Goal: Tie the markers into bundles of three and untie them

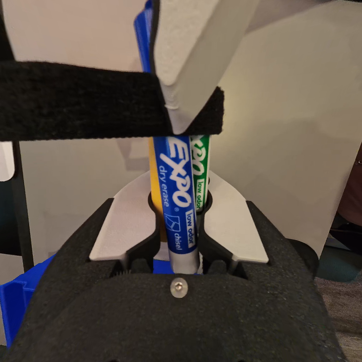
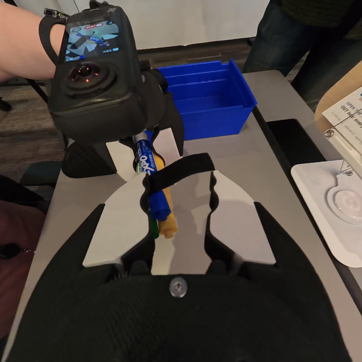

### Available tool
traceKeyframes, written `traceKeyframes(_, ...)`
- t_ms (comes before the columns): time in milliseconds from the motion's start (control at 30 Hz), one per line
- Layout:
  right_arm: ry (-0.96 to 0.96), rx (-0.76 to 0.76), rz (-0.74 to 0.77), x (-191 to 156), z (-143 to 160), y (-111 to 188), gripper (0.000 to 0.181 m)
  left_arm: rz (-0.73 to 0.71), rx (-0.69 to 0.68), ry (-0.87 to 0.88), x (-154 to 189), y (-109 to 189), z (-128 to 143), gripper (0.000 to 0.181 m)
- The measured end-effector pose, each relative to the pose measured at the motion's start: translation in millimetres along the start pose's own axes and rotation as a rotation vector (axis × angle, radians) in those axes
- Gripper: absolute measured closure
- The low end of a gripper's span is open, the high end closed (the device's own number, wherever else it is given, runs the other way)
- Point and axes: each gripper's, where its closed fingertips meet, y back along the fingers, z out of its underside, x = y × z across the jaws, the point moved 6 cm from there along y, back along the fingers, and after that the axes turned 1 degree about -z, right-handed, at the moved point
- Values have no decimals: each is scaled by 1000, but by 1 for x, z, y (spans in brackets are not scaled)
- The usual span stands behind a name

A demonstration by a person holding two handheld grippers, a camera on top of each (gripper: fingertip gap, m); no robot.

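Now mid-wrap. My left tongs [image 1: 179, 231] clamped on three markers [image 2: 156, 195], blue, yellow, green, held above table [image 2: 254, 156]. Black strap [image 2: 180, 170] crosses them. My right tongs [image 2: 177, 197] apart around bundle; strap grip unclear. Next, I judge: pull strap round, press closed.

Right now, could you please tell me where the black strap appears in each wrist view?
Left wrist view: the black strap crosses the upper half, from the left edge to just past centre.
Right wrist view: it sits just above centre, looped over the markers.
Shared landmark: the blue marker, under the strap in both.
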Motion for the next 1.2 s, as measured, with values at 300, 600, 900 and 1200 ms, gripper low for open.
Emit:
traceKeyframes(300, 58, 34, 61, -1, -1, 5, 115, 9, -13, -11, 3, 1, 0, 138)
traceKeyframes(600, -66, 59, -27, -4, 7, 0, 113, -14, -51, -51, 4, 5, -2, 138)
traceKeyframes(900, -91, -8, -13, -3, 8, 2, 101, 3, -55, -64, 9, 4, -3, 138)
traceKeyframes(1200, 81, 32, 0, -15, 8, 8, 106, 13, -35, -61, 11, 8, -6, 137)
